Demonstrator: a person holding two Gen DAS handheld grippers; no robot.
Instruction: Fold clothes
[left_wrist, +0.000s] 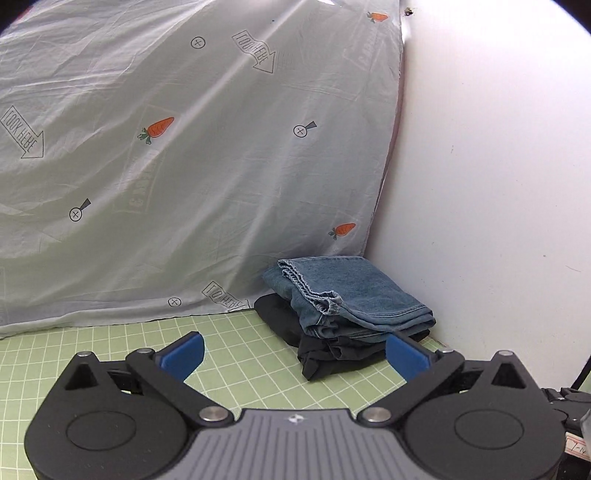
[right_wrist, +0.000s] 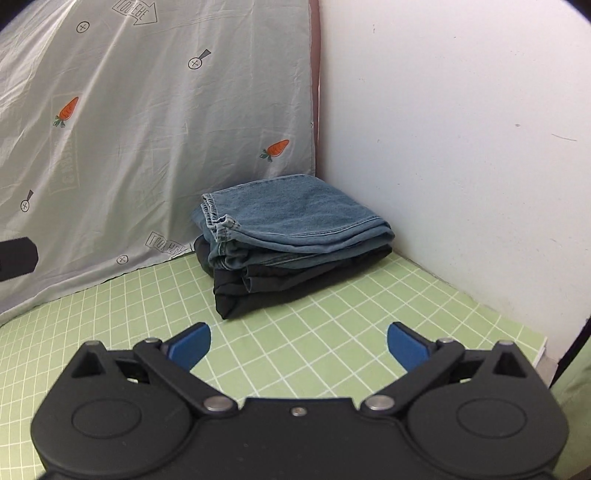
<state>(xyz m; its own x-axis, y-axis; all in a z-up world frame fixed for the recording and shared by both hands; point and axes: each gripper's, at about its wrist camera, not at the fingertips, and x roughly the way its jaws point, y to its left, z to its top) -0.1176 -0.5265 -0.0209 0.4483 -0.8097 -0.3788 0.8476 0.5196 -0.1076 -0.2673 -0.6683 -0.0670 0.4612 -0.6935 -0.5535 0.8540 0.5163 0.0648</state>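
Observation:
Folded blue jeans (left_wrist: 351, 291) lie on top of a folded black garment (left_wrist: 328, 354) in the far right corner of the green grid mat (left_wrist: 240, 354). The same stack shows in the right wrist view: jeans (right_wrist: 295, 218) on the black garment (right_wrist: 258, 284). My left gripper (left_wrist: 295, 354) is open and empty, just short of the stack. My right gripper (right_wrist: 299, 343) is open and empty above the mat (right_wrist: 332, 325), a little in front of the stack.
A pale sheet with carrot and arrow prints (left_wrist: 184, 166) hangs behind the mat and shows in the right wrist view (right_wrist: 147, 129). A white wall (left_wrist: 498, 184) bounds the right side (right_wrist: 461, 147). A dark object (right_wrist: 16, 258) pokes in at the left edge.

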